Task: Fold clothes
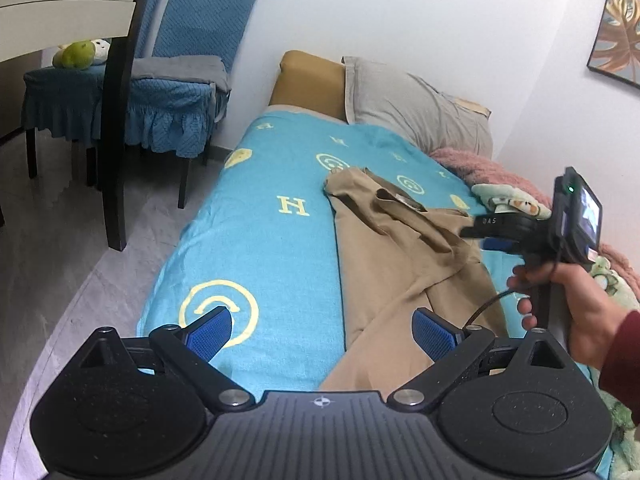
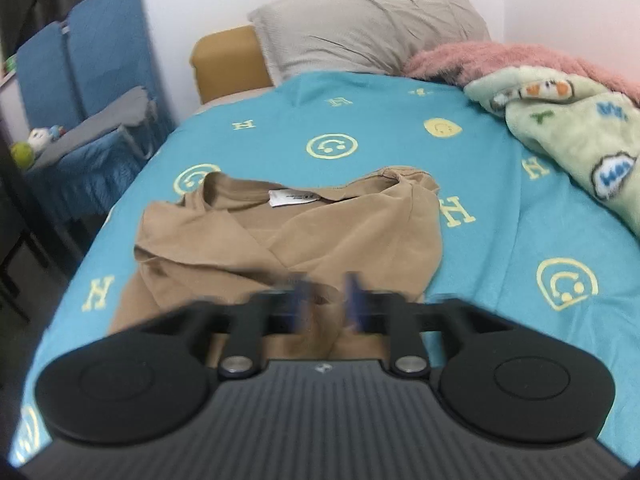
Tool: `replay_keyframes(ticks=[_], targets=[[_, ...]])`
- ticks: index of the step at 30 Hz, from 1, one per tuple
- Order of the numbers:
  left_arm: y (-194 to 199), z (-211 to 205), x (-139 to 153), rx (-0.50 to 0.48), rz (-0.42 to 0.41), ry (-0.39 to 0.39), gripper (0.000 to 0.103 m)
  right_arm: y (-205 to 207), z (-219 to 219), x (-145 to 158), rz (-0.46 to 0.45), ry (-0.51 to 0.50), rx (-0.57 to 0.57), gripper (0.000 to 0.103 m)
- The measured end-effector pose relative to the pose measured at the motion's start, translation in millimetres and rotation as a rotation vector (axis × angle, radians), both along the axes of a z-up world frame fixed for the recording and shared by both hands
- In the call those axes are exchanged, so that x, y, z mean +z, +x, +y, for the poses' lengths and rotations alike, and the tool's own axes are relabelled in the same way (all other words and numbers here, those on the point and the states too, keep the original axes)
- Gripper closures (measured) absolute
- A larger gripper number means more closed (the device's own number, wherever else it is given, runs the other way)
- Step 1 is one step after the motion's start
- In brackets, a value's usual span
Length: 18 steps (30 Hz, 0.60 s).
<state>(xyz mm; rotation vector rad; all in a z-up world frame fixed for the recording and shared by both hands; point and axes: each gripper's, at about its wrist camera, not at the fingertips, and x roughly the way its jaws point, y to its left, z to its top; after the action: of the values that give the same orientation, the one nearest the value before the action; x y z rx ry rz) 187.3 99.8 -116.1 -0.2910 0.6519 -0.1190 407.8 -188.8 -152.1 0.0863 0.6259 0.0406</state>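
the tan shirt (image 2: 288, 236) lay crumpled on the turquoise bedspread (image 2: 480, 184), centre of the right wrist view, collar and white label (image 2: 294, 199) toward the top, one sleeve folded across the body. in the left wrist view the same shirt ran from mid-frame down toward the lower centre.

the left gripper (image 1: 322, 330) hung low in its own frame with its blue pads (image 1: 212, 334) set wide apart, nothing between them; the left pad sat over a yellow smiley print, the right one over the shirt's hem.

the right gripper (image 2: 322, 300) showed at the bottom centre of its view, fingers smeared by blur, a gap visible between the blue pads and only shirt cloth seen beyond it, nothing pinched. from the left wrist view that gripper appeared at the right edge, held by a hand (image 1: 576, 304) in a dark red sleeve (image 1: 624, 360), above the shirt.

a grey pillow (image 2: 368, 28) sat at the top, a green patterned blanket (image 2: 576, 128) and pink blanket (image 2: 520, 60) upper right, blue-covered chairs (image 2: 100, 80) upper left.
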Motion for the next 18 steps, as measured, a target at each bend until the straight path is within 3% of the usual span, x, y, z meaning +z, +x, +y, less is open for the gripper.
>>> replay_keyframes(ticks=[1, 4, 10, 12, 13, 14, 16, 18], targets=[[0.7, -0.3, -0.5, 0.0, 0.001, 0.003, 0.005, -5.9, 3.3, 2.7, -0.044, -0.023, 0.018, 0.009], [4.1, -2.3, -3.2, -0.004, 0.012, 0.01, 0.005, -3.3, 17.4, 8.0, -0.12, -0.07, 0.092, 0.011], [9.4, -5.3, -9.2, -0.01, 0.031, 0.011, 0.005, 29.4, 72.0, -4.1, -0.065, -0.153, 0.322, 0.013], [10.7, -6.0, -11.5, -0.015, 0.038, 0.013, 0.005, 44.7, 85.4, -13.6, -0.024, -0.184, 0.328, 0.031], [11.1, -6.0, -12.4, -0.017, 0.039, 0.014, 0.005, 49.9, 90.5, -17.5, -0.003, -0.187, 0.329, 0.046], [11.5, -6.2, -13.1, -0.019, 0.038, 0.014, 0.005, 54.1, 92.9, -19.7, 0.005, -0.179, 0.33, 0.069], [12.9, -6.3, -14.2, -0.021, 0.041, 0.01, 0.005, 60.0, 95.7, -20.5, 0.0, -0.157, 0.32, 0.095], [13.8, -6.4, -14.5, -0.022, 0.044, 0.001, 0.005, 60.7, 87.0, -12.9, -0.05, -0.082, 0.271, 0.096]])
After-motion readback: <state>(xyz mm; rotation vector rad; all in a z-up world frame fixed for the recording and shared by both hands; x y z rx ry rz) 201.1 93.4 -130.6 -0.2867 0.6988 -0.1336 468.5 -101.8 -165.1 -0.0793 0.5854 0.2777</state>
